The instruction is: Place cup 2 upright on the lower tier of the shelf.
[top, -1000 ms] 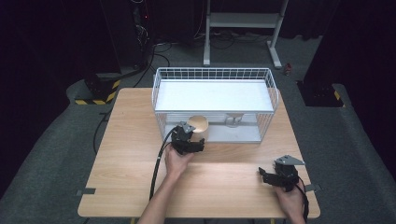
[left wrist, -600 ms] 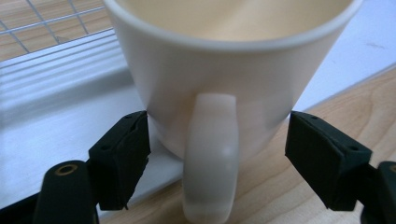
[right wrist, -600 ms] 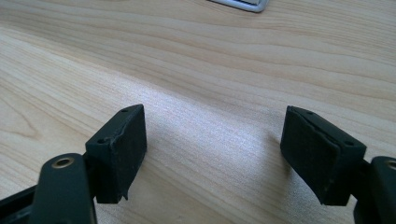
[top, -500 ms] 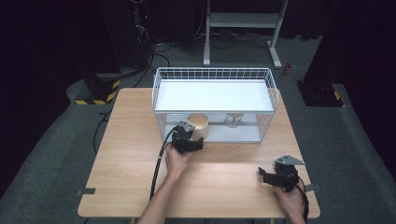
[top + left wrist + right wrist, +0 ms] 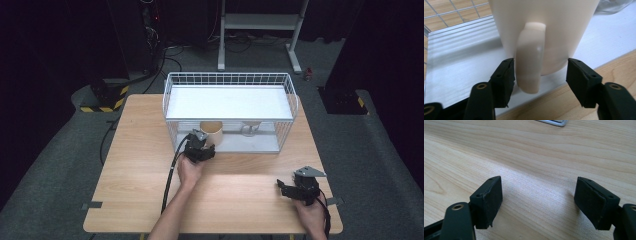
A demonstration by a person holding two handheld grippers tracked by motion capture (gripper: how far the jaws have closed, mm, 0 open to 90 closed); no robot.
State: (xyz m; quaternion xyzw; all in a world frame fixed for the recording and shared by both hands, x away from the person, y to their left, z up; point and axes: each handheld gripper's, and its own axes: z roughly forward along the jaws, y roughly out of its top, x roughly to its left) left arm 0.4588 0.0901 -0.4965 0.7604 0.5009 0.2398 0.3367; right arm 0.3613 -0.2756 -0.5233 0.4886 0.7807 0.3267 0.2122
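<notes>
At the near edge of the pale wooden table [image 5: 135, 190], the right claw [image 5: 281, 187] rests with its jaws spread wide over bare wood, nothing between them; the hand behind it is cut off by the bottom of the high view. The left forearm enters from the same edge, its elbow out of frame.

Farther in, the left claw [image 5: 540, 73] reaches into the open front of the white wire basket rack [image 5: 291, 102]. Its jaws have just been closing around the handle of the cream ceramic mug [image 5: 544, 30]: the left pad lies against the handle's side, while the right pad stands clear of it, beside the mug's lower wall. They are not yet pinching it.

The mug is smooth, glossy and pale, with a thick looped handle that faces the claw. It stands upright on the rack's white lower shelf, just inside the front edge. Its rim and upper half are cut off in the left gripper view, and from the high view the rack's upper shelf hides its far side.

Beside the mug on the same shelf stands a clear glass item [image 5: 251, 128], too small and too covered by the upper shelf to identify.
</notes>
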